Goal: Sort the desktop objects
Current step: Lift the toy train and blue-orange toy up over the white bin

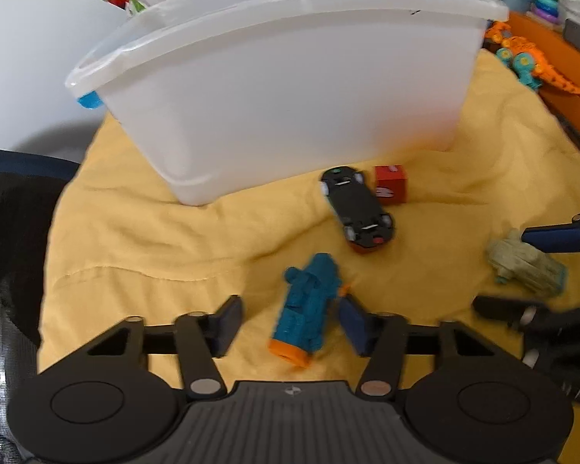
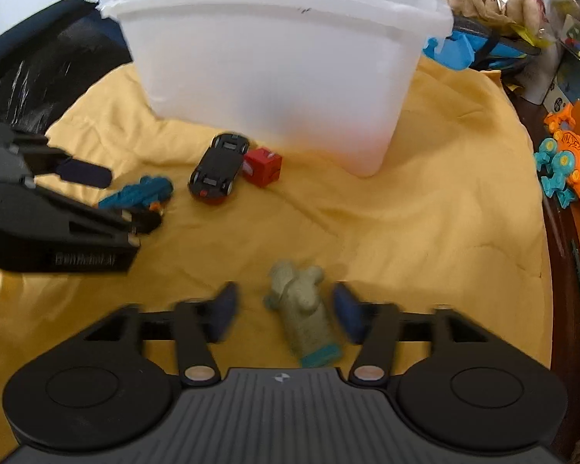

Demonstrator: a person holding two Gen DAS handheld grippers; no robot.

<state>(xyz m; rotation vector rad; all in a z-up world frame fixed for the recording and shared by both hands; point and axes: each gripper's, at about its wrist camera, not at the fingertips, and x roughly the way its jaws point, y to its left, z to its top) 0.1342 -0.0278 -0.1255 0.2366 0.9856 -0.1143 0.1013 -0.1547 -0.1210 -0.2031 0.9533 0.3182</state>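
Two grippers low over a yellow cloth spread on the tabletop, each lined up on its own toy. Left gripper with jaws spread wide around a teal toy with an orange end; right-hand pad close against the toy's side, possibly touching, left-hand pad well apart from it. Nothing held yet. Right gripper likewise wide open, straddling a pale green toy with a teal base, gaps on both sides, nothing gripped. Fine detail smeared by motion blur, so contact hard to confirm.

Beyond them, an upturned black toy car and a red cube touching or nearly so, both just in front of a large translucent white bin, presumably the destination. An orange and teal dinosaur toy off the cloth to the right.

Risks from here, as a judgement:
- Off-centre closure on the teal toy: nearer pad arriving first, pushing or spinning it on the soft, wrinkled cloth instead of clamping.
- Both toys lumpy and irregular, so pads likely to land on a knob and let the piece twist or drop on the lift.
- Cloth folds caught between pad and toy, dragging fabric and shifting the car and cube.
- Grippers near one another; collision possible on a simultaneous swing toward the bin.
- Tall bin wall: too low a carry striking the rim.
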